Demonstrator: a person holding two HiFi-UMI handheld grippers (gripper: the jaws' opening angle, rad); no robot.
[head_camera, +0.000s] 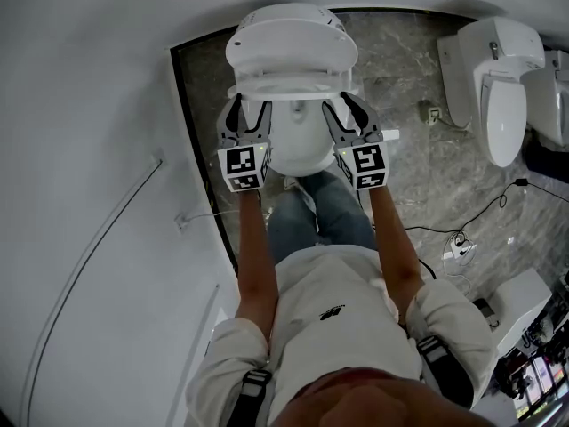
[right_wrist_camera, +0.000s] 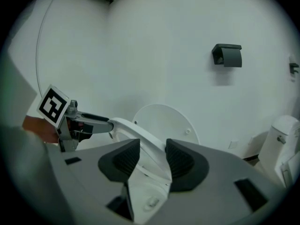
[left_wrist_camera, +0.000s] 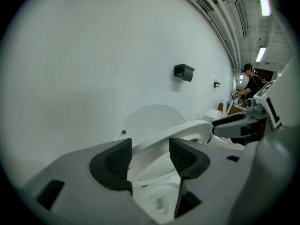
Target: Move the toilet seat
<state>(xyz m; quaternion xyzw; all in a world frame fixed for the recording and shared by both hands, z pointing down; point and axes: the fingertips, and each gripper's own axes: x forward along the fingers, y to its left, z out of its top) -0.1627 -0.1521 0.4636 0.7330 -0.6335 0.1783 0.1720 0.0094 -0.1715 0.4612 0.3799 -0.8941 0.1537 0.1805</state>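
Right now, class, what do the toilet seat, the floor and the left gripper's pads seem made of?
The toilet seat: probably white plastic, smooth and glossy. The floor: polished grey stone or stone-look tile, pale veining. The left gripper's pads: dark, matt, likely rubber, finely ribbed.

Toilet seat (head_camera: pixel 284 87) & lid (head_camera: pixel 289 38) look glossy white plastic, bowl (head_camera: pixel 298 140) shiny glazed ceramic, floor (head_camera: pixel 400 60) polished grey marble-look, far wall (left_wrist_camera: pixel 93 55) smooth matt white.
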